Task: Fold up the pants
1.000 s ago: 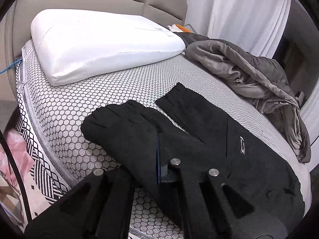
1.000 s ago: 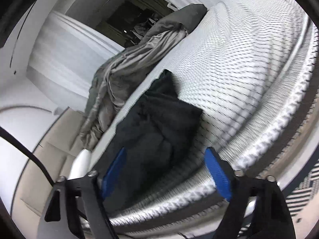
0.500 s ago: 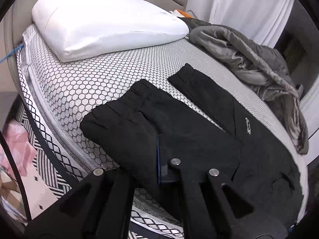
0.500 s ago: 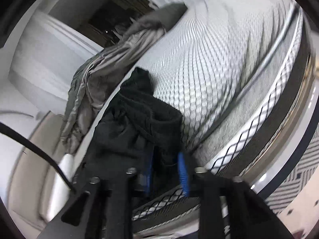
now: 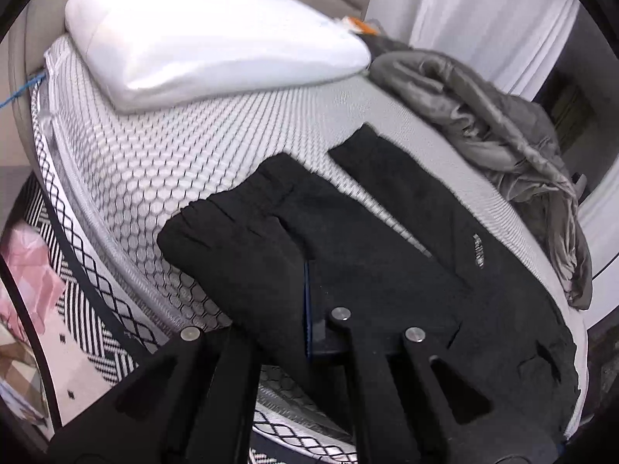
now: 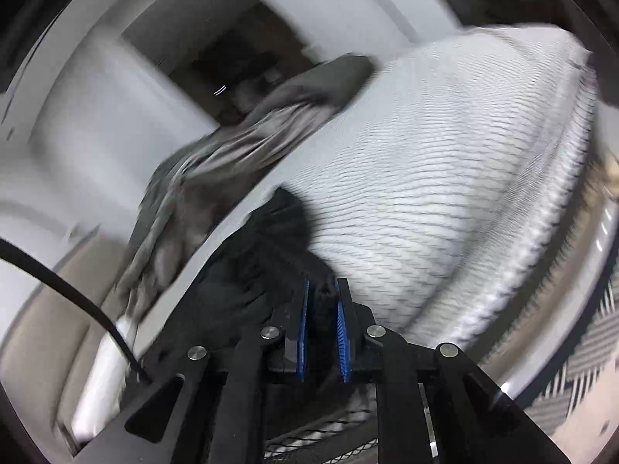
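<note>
Black pants [image 5: 387, 255] lie spread on the honeycomb-patterned mattress [image 5: 154, 162], two leg ends pointing toward the pillow. My left gripper [image 5: 305, 290] is shut on the nearer leg close to the bed's edge; black fabric runs between its fingers and hides one pad. In the blurred right wrist view, the other end of the pants [image 6: 271, 255] is bunched at the mattress [image 6: 445, 193] edge. My right gripper [image 6: 323, 290] has its jaws closing there. Its two blue pads stand close together with a fold of black cloth filling the gap between them.
A white pillow [image 5: 212, 38] lies at the head of the bed. A crumpled grey blanket [image 5: 503, 147] sits along the far side, close to the pants, and shows as grey blanket [image 6: 240, 154]. A black-and-white patterned rug [image 5: 89, 340] lies below the bed edge. White curtains [image 5: 483, 7] hang behind.
The right gripper's jaws went from wide open to nearly together around the bunched pants end, and its view swung. The left gripper stayed shut on the leg and sank slightly toward the bed edge.
</note>
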The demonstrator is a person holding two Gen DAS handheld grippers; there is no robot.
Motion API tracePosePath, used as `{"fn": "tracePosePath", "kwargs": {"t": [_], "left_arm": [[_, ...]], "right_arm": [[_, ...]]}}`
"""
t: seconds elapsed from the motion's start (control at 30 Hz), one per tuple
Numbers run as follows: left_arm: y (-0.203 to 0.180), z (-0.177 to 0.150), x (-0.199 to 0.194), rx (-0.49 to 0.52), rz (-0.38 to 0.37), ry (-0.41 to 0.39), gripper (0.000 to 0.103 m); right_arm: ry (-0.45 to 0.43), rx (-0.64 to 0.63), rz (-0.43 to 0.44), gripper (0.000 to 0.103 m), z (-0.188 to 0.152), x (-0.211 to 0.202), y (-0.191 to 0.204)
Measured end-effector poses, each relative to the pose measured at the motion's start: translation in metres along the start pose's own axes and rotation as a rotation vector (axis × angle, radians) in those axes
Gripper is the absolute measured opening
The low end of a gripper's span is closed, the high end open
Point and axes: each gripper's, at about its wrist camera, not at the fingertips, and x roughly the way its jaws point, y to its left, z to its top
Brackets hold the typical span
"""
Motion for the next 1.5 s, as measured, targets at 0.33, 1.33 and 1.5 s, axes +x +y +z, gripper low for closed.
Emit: {"fn": "tracePosePath", "kwargs": {"t": [0.33,1.33,1.5], "left_arm": [[0.002,0.002,0.003,-0.025,-0.021,0.005,0.0],[0.016,0.01,-0.024,-0.034,-0.105,-0.027,0.0],[0.012,0.035,-0.036,-0.092,-0.184,-0.039,0.0]], "right_arm": [[0.141,0.048,0.09,0.061,-0.007,0.024,-0.007],[0.073,0.032,0.119,0.013,-0.01,0.017,0.021],[0.007,-0.022,0.185,0.013,0.002,0.0,0.061]]}}
